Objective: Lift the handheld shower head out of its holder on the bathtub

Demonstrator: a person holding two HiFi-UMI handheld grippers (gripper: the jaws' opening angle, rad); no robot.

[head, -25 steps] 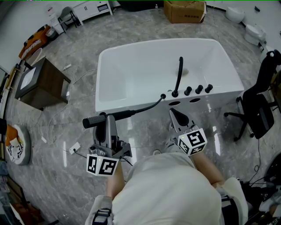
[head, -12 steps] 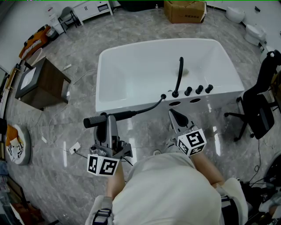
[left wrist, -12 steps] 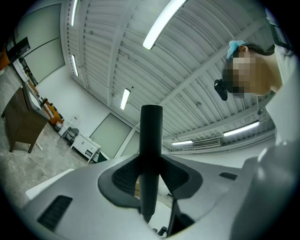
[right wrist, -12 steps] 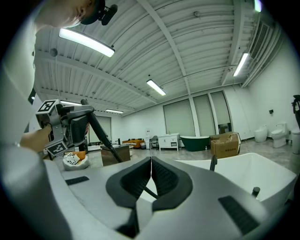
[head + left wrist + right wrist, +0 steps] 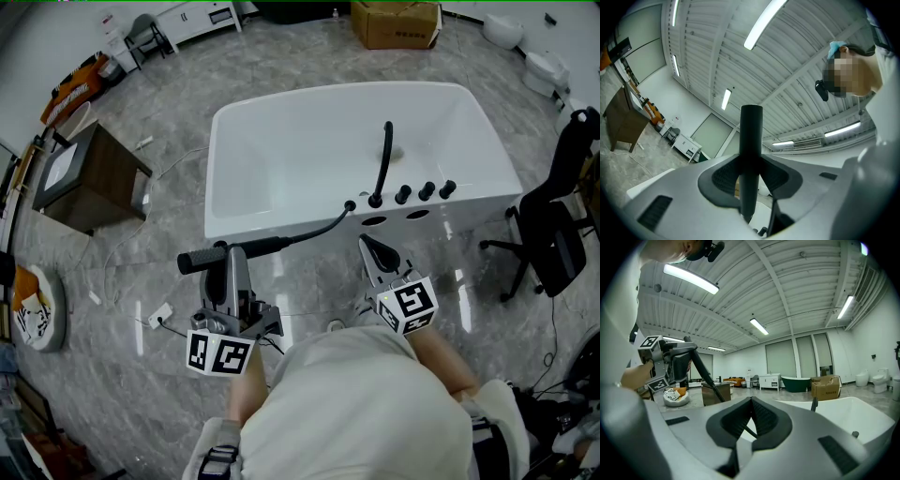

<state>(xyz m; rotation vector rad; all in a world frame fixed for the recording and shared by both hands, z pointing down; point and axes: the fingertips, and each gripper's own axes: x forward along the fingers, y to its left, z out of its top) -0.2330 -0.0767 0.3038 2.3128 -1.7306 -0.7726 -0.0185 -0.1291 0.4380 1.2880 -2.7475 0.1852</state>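
Observation:
The black handheld shower head (image 5: 199, 258) is off the tub, held level over the floor in front of the white bathtub (image 5: 214, 178). My left gripper (image 5: 228, 253) is shut on its handle; in the left gripper view the black handle (image 5: 751, 136) stands upright between the pads. Its hose (image 5: 319, 228) runs right to the holder (image 5: 349, 204) on the tub's near rim. My right gripper (image 5: 367, 246) hangs just before that rim, shut, with nothing held. From the right gripper view, whose own jaws (image 5: 750, 416) meet, the left gripper (image 5: 677, 359) shows at left.
A black faucet (image 5: 382, 159) and several knobs (image 5: 425, 191) stand on the tub's near rim. A brown cabinet (image 5: 84, 178) is at left, a black office chair (image 5: 558, 234) at right, a cardboard box (image 5: 394, 23) behind the tub. A cable (image 5: 159, 319) lies on the floor.

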